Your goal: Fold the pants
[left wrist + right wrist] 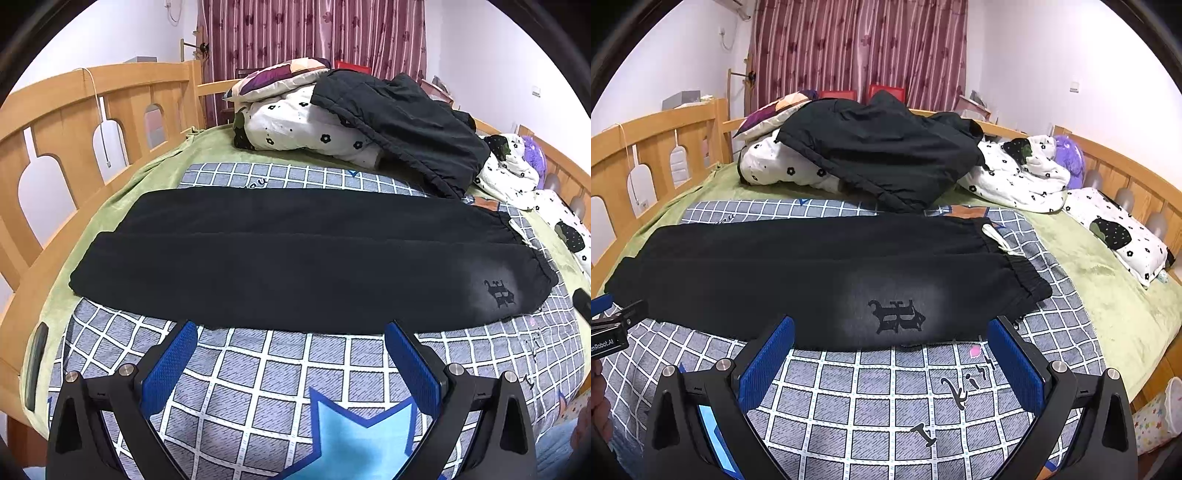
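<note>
Left wrist view: my left hand-held gripper (290, 330) is spread wide, blue pads (170, 365) empty, hovering over the checked blanket (258, 373) at 6 o'clock. Black pants (295, 254) lie flat across the middle of the bed, legs stacked one on the other, running 9 to 3 o'clock, waistband toward 3. Near edge of the pants sits just beyond my fingertips, not touching. Printed logo (499, 293) at about 4 o'clock on the fabric. Dark jacket (399, 125) piled on a flowered quilt (295, 122) at 12 o'clock, well apart from the pants.

Right wrist view: my right hand-held gripper (891, 332) is also spread, nothing between the pads. Pants (798, 266) across centre, logo (895, 317) right ahead between my fingertips. White drawstring (999, 240) at the waistband, 2 o'clock. Left hand-held gripper (613, 325) shows at the 9 o'clock edge, near the leg cuffs. Wooden bed rail (646, 133) at 10 o'clock.
</note>
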`<state>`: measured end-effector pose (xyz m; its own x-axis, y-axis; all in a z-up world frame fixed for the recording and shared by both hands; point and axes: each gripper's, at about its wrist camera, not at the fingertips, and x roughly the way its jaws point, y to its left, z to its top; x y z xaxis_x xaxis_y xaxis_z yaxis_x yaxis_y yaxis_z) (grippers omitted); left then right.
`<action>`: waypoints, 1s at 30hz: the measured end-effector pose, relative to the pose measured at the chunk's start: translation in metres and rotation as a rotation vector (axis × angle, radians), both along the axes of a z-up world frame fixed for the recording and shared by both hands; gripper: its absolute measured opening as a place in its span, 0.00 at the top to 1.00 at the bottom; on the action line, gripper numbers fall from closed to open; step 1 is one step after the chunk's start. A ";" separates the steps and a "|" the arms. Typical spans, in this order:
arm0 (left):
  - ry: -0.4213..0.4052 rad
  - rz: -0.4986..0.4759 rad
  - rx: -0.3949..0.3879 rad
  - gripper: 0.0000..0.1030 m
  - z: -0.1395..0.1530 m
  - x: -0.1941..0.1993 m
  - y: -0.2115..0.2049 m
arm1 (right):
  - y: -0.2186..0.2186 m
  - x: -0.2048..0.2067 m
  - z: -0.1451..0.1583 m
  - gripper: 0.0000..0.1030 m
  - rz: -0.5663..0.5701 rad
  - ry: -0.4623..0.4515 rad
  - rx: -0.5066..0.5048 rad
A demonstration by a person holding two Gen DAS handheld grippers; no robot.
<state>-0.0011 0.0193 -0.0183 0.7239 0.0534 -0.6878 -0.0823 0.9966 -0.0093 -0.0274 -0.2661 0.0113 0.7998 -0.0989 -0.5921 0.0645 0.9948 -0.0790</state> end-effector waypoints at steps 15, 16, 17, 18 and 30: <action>0.038 0.026 -0.164 0.08 -0.037 -0.008 0.083 | -0.040 0.002 -0.031 0.09 0.069 0.093 0.073; 0.041 0.034 -0.185 0.08 -0.041 -0.008 0.092 | -0.045 0.001 -0.037 0.09 0.074 0.103 0.090; 0.045 0.047 -0.201 0.08 -0.046 -0.008 0.101 | -0.050 0.002 -0.043 0.10 0.077 0.113 0.104; 0.052 0.072 -0.223 0.08 -0.051 -0.006 0.113 | -0.058 0.003 -0.051 0.13 0.078 0.119 0.122; 0.107 0.192 -0.320 0.24 -0.108 0.029 0.187 | -0.100 0.058 -0.129 0.34 0.015 0.212 0.252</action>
<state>0.0276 0.2061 -0.1258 0.6450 -0.0485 -0.7626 -0.2848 0.9109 -0.2987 0.0307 -0.3658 -0.1175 0.6566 0.0824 -0.7497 0.0584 0.9855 0.1594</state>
